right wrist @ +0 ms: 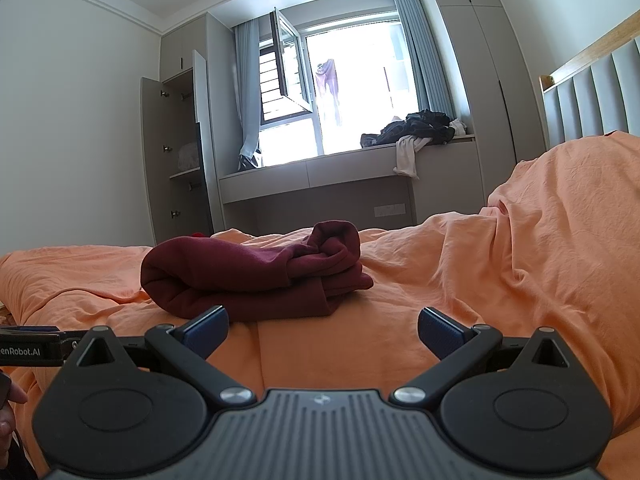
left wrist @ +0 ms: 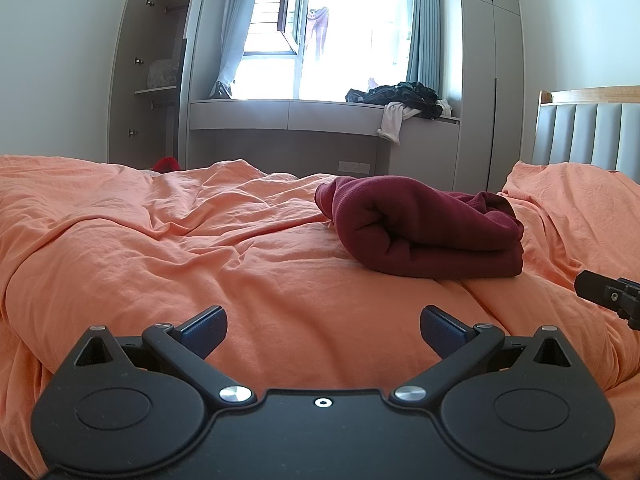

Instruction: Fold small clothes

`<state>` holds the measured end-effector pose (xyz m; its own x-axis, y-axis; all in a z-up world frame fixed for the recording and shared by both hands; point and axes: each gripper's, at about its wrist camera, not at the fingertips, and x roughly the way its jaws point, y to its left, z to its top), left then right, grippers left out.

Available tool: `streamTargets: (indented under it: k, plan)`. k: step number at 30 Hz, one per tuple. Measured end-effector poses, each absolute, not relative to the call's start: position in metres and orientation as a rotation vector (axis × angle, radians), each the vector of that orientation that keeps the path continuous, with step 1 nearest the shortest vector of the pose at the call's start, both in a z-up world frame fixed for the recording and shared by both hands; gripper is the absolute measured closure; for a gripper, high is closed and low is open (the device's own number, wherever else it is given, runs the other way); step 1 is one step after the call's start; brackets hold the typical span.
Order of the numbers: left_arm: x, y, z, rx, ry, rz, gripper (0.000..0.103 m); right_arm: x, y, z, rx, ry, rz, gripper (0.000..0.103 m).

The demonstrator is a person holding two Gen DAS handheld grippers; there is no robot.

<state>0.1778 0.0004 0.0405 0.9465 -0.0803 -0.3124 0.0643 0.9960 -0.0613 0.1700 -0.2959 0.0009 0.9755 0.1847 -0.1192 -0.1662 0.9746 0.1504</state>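
Note:
A dark red garment (left wrist: pixel 424 228) lies folded into a thick bundle on the orange bedcover (left wrist: pixel 168 240). In the left wrist view it sits ahead and to the right of my left gripper (left wrist: pixel 323 330), which is open with nothing between its blue pads. In the right wrist view the same garment (right wrist: pixel 248 276) lies just ahead and left of my right gripper (right wrist: pixel 323 330), also open and empty. The left pad nearly reaches the bundle's near edge. The tip of the right gripper shows at the right edge of the left wrist view (left wrist: pixel 608 292).
The bedcover rises in a high rumpled mound (right wrist: pixel 560 232) to the right, below a padded headboard (right wrist: pixel 592 96). Beyond the bed stand a window bench with a pile of dark clothes (left wrist: pixel 404 98) and an open wardrobe (left wrist: pixel 152 76). A hand (right wrist: pixel 10 404) shows at the lower left.

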Motion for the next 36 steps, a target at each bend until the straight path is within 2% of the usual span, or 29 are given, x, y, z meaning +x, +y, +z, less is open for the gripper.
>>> streamTargets:
  k: [36]
  plan:
    - [0.1722,-0.0062,0.0426,-0.008,0.308,-0.039,0.0,0.17,-0.2953,0.0013,0.138,0.135,0.178,0.0]
